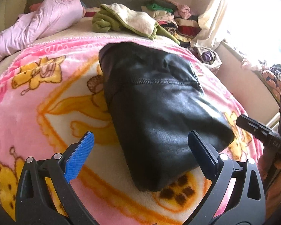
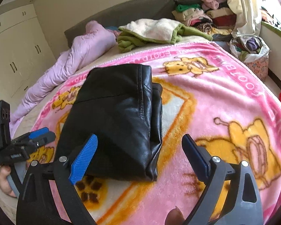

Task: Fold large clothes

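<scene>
A black leather garment [image 1: 155, 108] lies folded into a thick bundle on the pink cartoon blanket [image 1: 37, 97]; it also shows in the right wrist view [image 2: 118, 123]. My left gripper [image 1: 140, 151] is open and empty, hovering just over the bundle's near end. My right gripper [image 2: 140, 155] is open and empty, above the bundle's near right corner. The left gripper also shows at the left edge of the right wrist view [image 2: 37, 136].
A lilac quilted jacket [image 2: 75, 60] lies at the blanket's far left. A green and cream fleece [image 2: 155, 31] lies behind. Stacks of folded clothes [image 2: 202, 15] sit at the headboard. A bag of clothes [image 2: 251, 50] stands by the bed's right side.
</scene>
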### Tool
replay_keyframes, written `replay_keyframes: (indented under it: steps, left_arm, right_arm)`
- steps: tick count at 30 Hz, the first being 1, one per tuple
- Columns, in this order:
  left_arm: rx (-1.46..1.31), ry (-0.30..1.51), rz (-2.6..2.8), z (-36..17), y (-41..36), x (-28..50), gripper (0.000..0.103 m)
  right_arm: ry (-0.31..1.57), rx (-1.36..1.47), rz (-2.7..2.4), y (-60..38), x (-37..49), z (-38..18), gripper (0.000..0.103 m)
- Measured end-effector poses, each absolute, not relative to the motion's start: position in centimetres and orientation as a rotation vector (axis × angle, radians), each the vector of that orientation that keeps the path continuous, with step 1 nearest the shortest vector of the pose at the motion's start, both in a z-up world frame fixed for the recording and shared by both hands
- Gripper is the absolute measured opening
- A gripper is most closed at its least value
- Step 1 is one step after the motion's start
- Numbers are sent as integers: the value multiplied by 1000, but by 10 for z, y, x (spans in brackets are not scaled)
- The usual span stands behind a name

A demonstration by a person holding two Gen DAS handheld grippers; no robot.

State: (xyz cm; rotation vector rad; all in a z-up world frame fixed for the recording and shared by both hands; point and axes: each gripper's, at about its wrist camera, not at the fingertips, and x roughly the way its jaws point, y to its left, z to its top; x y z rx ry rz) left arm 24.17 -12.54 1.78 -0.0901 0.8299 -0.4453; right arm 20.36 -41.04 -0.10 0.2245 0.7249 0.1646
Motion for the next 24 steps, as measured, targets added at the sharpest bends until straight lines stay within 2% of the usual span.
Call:
replay_keyframes:
  steps: [15, 24]
  left_arm:
    - [-66, 737, -456, 40, -111, 183, 94]
    - [-70, 711, -429, 26, -90, 147, 94]
  right_arm:
    - [526, 117, 202, -366, 122, 36, 99]
    - [440, 62, 119, -343, 71, 25, 99]
